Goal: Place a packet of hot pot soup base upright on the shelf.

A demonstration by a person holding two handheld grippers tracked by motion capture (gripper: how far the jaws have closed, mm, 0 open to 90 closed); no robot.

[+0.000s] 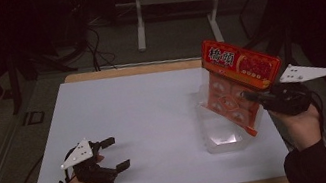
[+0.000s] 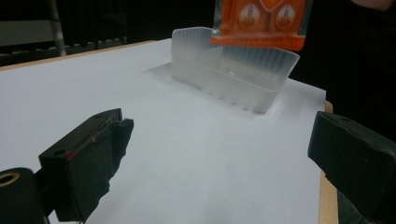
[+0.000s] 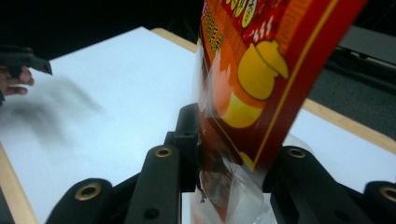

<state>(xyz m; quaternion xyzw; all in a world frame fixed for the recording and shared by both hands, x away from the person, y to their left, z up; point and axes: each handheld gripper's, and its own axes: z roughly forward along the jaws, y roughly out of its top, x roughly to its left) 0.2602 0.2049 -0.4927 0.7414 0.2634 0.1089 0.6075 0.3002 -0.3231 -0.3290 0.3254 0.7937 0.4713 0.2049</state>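
— Starting from the near edge, what do you see first?

— Near the front left corner of the white table top (image 1: 144,110), the left gripper (image 1: 114,155) lies low in the person's left hand (image 1: 82,179), with its grey three-cornered plate (image 1: 76,154) on top. Its jaws are spread wide and hold nothing; in the left gripper view only the bare white surface lies between them.

— And on the right side?

— The right gripper (image 1: 253,97) is held above the right edge of the table by the right hand (image 1: 304,125), also with a grey plate (image 1: 306,72) above it. Its jaws are pressed on the side edge of an orange and red snack packet (image 1: 238,83), low on it. In the right gripper view the packet (image 3: 252,93) stands squeezed between the two black jaws, and its clear plastic part crumples just at the grip.

— Where is the packet exactly?

— It is in the air, tilted, with its red header card up and away from the person. Its lower end hangs over the translucent plastic container (image 1: 224,131), which stands on the right part of the table. In the left gripper view the bottom edge of the packet (image 2: 259,23) is at the rim of the container (image 2: 233,70); I cannot tell if they touch.

— What is behind the table?

— A dark floor with cables and the white legs of another table (image 1: 140,19)
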